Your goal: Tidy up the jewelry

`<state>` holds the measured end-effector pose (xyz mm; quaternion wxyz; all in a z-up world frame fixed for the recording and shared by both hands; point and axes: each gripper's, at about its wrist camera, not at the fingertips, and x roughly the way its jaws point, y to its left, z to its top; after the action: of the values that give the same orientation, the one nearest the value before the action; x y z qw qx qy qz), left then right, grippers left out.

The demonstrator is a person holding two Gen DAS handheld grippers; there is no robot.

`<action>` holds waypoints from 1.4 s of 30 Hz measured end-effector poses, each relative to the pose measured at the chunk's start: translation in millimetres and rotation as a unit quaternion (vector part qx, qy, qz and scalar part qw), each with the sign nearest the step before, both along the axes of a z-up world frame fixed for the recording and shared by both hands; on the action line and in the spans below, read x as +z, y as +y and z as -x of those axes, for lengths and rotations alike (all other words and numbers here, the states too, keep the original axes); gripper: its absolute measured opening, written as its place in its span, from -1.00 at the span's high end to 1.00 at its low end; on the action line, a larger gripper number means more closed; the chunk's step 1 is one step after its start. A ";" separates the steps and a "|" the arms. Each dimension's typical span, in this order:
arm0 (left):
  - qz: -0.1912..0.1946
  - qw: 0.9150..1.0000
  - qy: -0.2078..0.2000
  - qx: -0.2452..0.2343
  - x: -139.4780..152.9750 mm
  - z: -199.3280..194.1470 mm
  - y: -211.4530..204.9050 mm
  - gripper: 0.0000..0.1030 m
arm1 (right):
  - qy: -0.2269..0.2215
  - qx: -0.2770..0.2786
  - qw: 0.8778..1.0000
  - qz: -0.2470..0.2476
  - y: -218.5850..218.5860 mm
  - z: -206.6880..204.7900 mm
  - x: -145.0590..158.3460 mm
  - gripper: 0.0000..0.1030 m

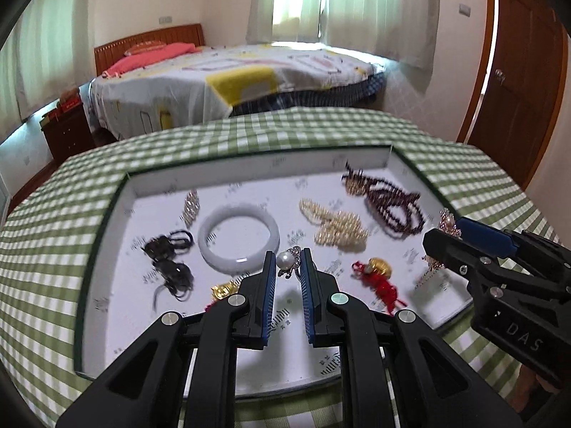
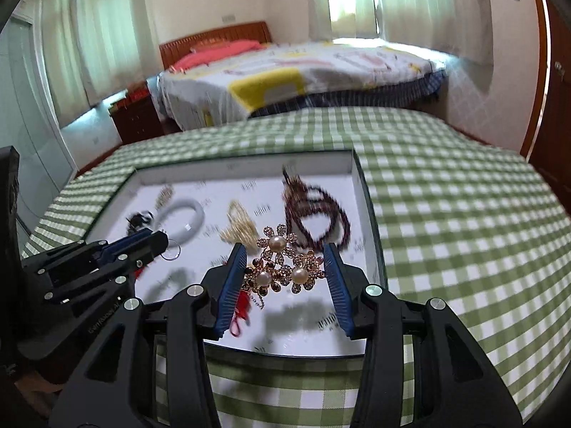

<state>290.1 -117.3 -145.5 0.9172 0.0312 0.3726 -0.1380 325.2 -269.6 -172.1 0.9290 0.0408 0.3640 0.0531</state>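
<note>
A shallow white tray (image 1: 150, 185) lies on the green checked tablecloth and holds loose jewelry. My left gripper (image 1: 288, 262) is shut on a pearl ring (image 1: 285, 260) and holds it above the tray, near a white jade bangle (image 1: 238, 237). My right gripper (image 2: 284, 267) is shut on a gold flower brooch with three pearls (image 2: 280, 265), held above the tray's right part. In the left wrist view the right gripper (image 1: 448, 230) comes in from the right with the brooch (image 1: 446, 219) at its tip. In the right wrist view the left gripper (image 2: 162, 244) shows at the left.
In the tray lie a pearl strand (image 1: 337, 223), a dark red bead necklace (image 1: 389, 203), black hair ties (image 1: 169, 256), a crystal piece (image 1: 191, 207), and red tasselled gold charms (image 1: 378, 278). A bed (image 1: 228, 78) stands beyond the table. A wooden door (image 1: 517, 82) is at the right.
</note>
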 end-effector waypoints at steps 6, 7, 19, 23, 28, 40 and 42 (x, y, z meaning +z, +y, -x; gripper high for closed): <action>-0.002 1.000 0.018 -0.001 -11.2 -3.7 -0.2 0.71 | 0.018 0.000 1.000 0.006 0.7 -7.0 -11.8 0.14; -0.001 1.000 0.022 -0.001 -12.4 -4.6 0.6 0.71 | 0.021 0.000 1.000 0.007 0.9 -8.0 -13.2 0.14; 0.005 1.000 0.022 0.018 -8.3 -4.3 7.7 0.00 | 0.017 -0.001 1.000 0.003 -0.3 -5.4 -9.5 0.11; 0.011 0.999 0.014 0.028 -1.6 0.9 12.8 -0.14 | 0.008 -0.002 1.000 0.001 -0.2 0.8 -2.8 -0.08; 0.010 0.999 -0.002 0.039 11.7 16.0 21.3 -0.19 | -0.006 0.000 1.000 0.000 2.6 16.2 11.0 -0.08; 0.009 0.995 -0.056 0.082 62.3 89.8 58.6 -0.55 | -0.032 -0.002 0.999 -0.010 15.1 82.6 50.8 -0.40; 0.000 0.993 -0.068 0.093 73.1 105.4 63.3 -0.59 | -0.040 -0.001 0.999 -0.010 18.2 94.4 59.5 -0.44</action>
<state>184.6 -54.1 -72.4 0.9494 0.0058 0.3102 -0.0499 230.9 -251.4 -112.6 0.9425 0.0482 0.3259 0.0570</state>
